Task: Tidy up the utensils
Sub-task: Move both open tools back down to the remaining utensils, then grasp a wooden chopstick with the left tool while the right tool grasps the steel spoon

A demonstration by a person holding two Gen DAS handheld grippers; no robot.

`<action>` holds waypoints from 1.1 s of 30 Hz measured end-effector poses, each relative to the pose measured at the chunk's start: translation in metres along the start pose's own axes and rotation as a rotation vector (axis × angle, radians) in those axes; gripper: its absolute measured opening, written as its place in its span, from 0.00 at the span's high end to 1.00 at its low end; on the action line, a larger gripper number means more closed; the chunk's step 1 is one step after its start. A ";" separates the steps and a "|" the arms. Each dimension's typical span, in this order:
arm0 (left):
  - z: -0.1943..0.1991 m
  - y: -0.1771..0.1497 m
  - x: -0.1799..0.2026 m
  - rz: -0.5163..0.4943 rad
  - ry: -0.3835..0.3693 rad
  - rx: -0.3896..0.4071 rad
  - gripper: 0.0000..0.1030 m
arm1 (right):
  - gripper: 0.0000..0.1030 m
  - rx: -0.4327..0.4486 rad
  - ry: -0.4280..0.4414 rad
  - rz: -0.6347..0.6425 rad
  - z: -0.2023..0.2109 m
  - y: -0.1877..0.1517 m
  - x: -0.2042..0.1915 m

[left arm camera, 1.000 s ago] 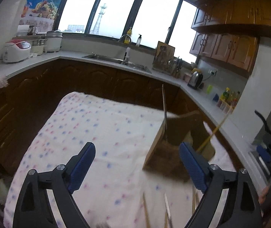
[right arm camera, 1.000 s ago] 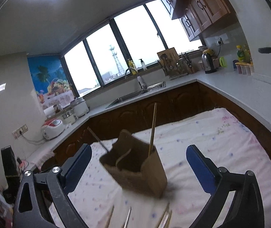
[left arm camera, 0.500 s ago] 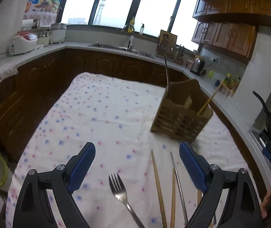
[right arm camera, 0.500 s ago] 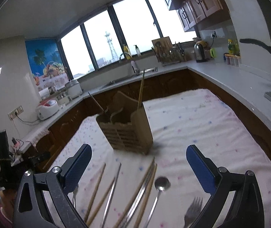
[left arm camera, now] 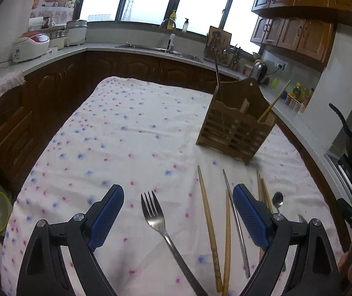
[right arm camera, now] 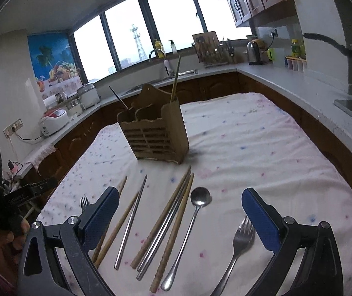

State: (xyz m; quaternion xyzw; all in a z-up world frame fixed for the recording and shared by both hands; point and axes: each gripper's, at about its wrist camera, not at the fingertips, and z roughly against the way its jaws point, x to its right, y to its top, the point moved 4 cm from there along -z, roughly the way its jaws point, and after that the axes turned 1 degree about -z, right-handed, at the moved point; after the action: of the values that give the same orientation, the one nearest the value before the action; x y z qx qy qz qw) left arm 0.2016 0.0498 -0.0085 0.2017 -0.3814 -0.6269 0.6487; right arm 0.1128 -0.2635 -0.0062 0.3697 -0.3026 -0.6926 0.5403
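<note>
Both our grippers, left (left arm camera: 178,212) and right (right arm camera: 180,212), hang wide apart and empty over the dotted tablecloth (left arm camera: 116,133). The wooden utensil caddy (right arm camera: 155,133) stands beyond the loose row. Our left view shows one fork (left arm camera: 162,227); only the right view shows the spoon (right arm camera: 193,222) whole and a second fork (right arm camera: 237,249).

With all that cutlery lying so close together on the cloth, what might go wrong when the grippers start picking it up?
1. The chopsticks lie bunched against each other, so the open right gripper may grab several or knock them askew.
2. The spoon lies flat on the soft tablecloth; the fingers could snag fabric.
3. The wooden holder looks light, and a sideways push might tip it.
</note>
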 end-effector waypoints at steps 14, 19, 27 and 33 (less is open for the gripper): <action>-0.018 -0.004 0.009 -0.021 0.015 -0.053 0.13 | 0.02 -0.059 -0.014 -0.014 -0.018 -0.011 0.003; -0.032 -0.003 0.013 -0.032 0.005 -0.085 0.15 | 0.03 -0.087 -0.018 -0.031 -0.029 -0.014 0.007; -0.066 0.004 0.027 -0.082 0.009 -0.161 0.33 | 0.09 -0.143 -0.033 -0.056 -0.052 -0.016 0.016; -0.095 0.010 0.035 -0.087 0.007 -0.208 0.44 | 0.19 -0.198 -0.039 -0.066 -0.072 -0.019 0.020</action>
State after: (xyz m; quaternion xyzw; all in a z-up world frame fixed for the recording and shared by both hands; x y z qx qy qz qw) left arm 0.2765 -0.0029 -0.0520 0.1519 -0.3031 -0.6900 0.6395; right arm 0.1605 -0.2804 -0.0649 0.3110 -0.2308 -0.7436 0.5451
